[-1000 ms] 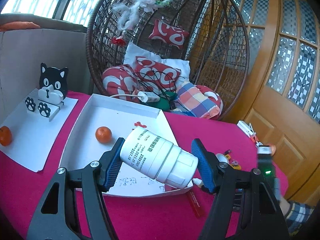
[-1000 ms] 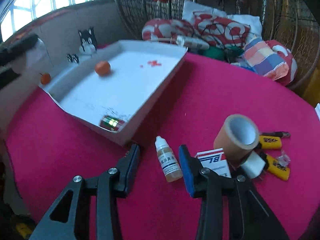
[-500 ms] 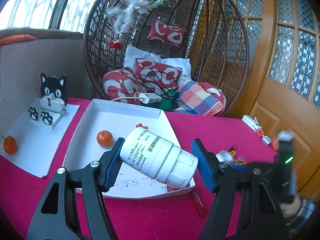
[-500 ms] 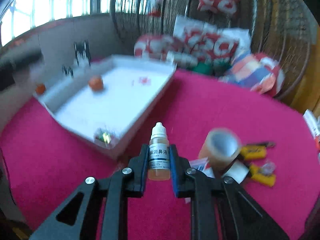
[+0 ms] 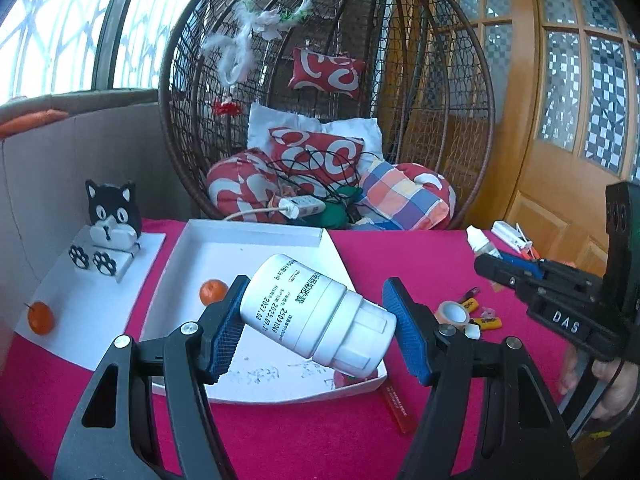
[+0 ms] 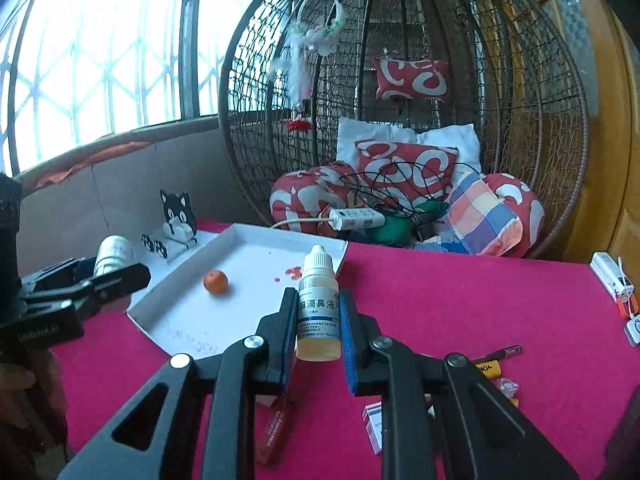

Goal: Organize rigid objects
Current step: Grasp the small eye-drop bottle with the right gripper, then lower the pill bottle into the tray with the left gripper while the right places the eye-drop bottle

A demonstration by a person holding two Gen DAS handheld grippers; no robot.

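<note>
- The left gripper (image 5: pixel 314 330) clamps a white plastic jar (image 5: pixel 316 318) between its ribbed blue pads (image 5: pixel 222 340); the jar lies tilted, cap end down to the right, above the near edge of the tray (image 5: pixel 256 236).
- The jar is a smooth cylinder with a stepped, faceted cap; its label bears small Chinese characters and the printed codes "25091040" and "2027.08".
- The right gripper (image 6: pixel 318 330) is closed on a small dropper bottle (image 6: pixel 318 308), held upright and clear of the red cloth (image 6: pixel 460 304).
- The bottle is translucent, amber liquid showing at its base, with a ribbed white cap; its white and blue label carries large Chinese characters, the smaller print too fine to read.
- In the left view the right gripper's black body shows white letters "DAS" (image 5: pixel 566 324).
- The tray is a shallow white cardboard box with faint handwriting on its floor and small red marks near the far wall; a tangerine (image 5: pixel 213 292) sits inside it.
- A second tangerine (image 5: pixel 40 317) lies on a white sheet (image 5: pixel 80 296) left of the tray, beside a black-and-white cat figure (image 5: pixel 112 216) with paw prints.
- On the cloth to the right lie a brown tape roll (image 5: pixel 452 312), yellow lighters (image 5: pixel 488 322) and a red pen (image 5: pixel 396 404) just past the tray's near corner.
- A round wicker hanging chair (image 6: pixel 400 100) holds red-and-white cushions (image 6: pixel 404 160) and a checked one.
</note>
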